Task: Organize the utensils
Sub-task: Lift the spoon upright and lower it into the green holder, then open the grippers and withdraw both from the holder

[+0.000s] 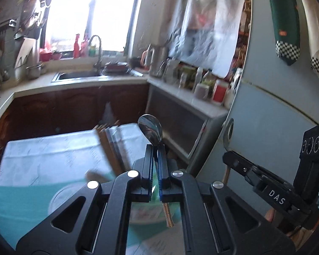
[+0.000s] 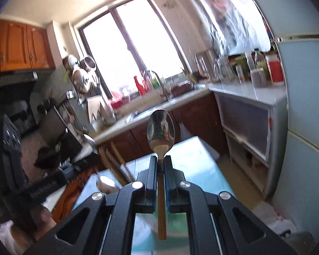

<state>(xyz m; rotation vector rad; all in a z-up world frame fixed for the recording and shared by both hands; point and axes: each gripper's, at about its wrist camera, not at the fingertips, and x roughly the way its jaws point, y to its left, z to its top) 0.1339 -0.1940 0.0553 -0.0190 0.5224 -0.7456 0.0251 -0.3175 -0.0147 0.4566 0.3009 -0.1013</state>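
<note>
**Left wrist view: a spoon in each gripper**

The left gripper (image 1: 156,148) is clamped on a spoon (image 1: 150,128), bowl up past the fingertips, its gold handle end poking out below the jaws. The right gripper (image 1: 231,158) shows at the right edge there, beside the pale fridge (image 1: 272,110).

In the right wrist view the right gripper (image 2: 160,159) pinches a second spoon (image 2: 161,129) by the neck — bowl upright, wooden-toned handle hanging down between the fingers.

Both are held above a table with a teal cloth (image 2: 193,155); on it, blurred, lie chopsticks (image 1: 108,146). Behind are a sink (image 1: 78,75) and a bright window (image 2: 125,44).
</note>
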